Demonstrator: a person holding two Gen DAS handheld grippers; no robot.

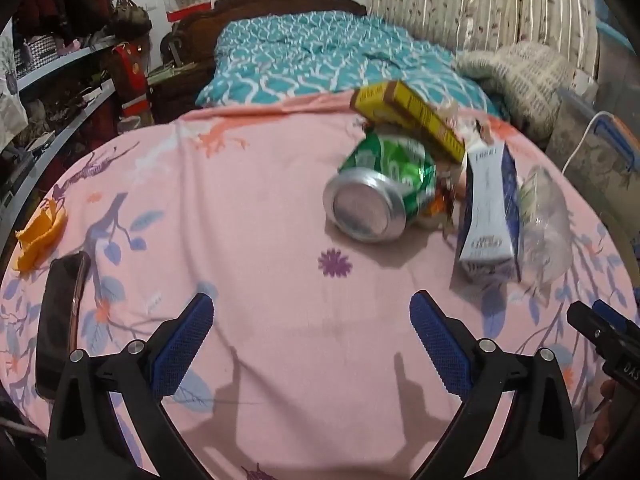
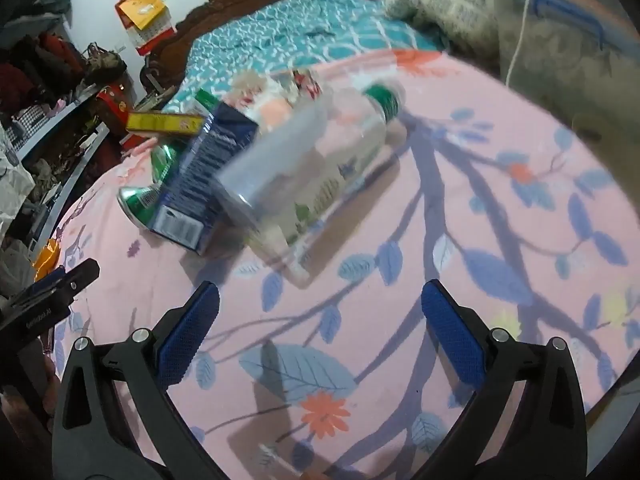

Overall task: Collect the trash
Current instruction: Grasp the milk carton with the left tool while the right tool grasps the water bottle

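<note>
Trash lies in a pile on the pink floral sheet (image 1: 256, 208). A dented green can (image 1: 380, 188) lies on its side, base toward me. A yellow box (image 1: 412, 116) rests above it. A blue and white carton (image 1: 490, 212) stands beside a clear plastic bottle (image 1: 548, 224). In the right wrist view the clear bottle (image 2: 304, 168) with a green cap lies just ahead, with the carton (image 2: 200, 176), can (image 2: 140, 200) and yellow box (image 2: 164, 122) to its left. My left gripper (image 1: 312, 320) is open and empty, short of the can. My right gripper (image 2: 320, 308) is open and empty, short of the bottle.
An orange peel (image 1: 38, 236) and a dark phone (image 1: 60, 320) lie at the sheet's left edge. A teal quilt (image 1: 320, 56) covers the bed beyond. Cluttered shelves (image 1: 60, 80) stand at left. A grey blanket (image 1: 520, 76) and white cable (image 1: 584, 136) are at right.
</note>
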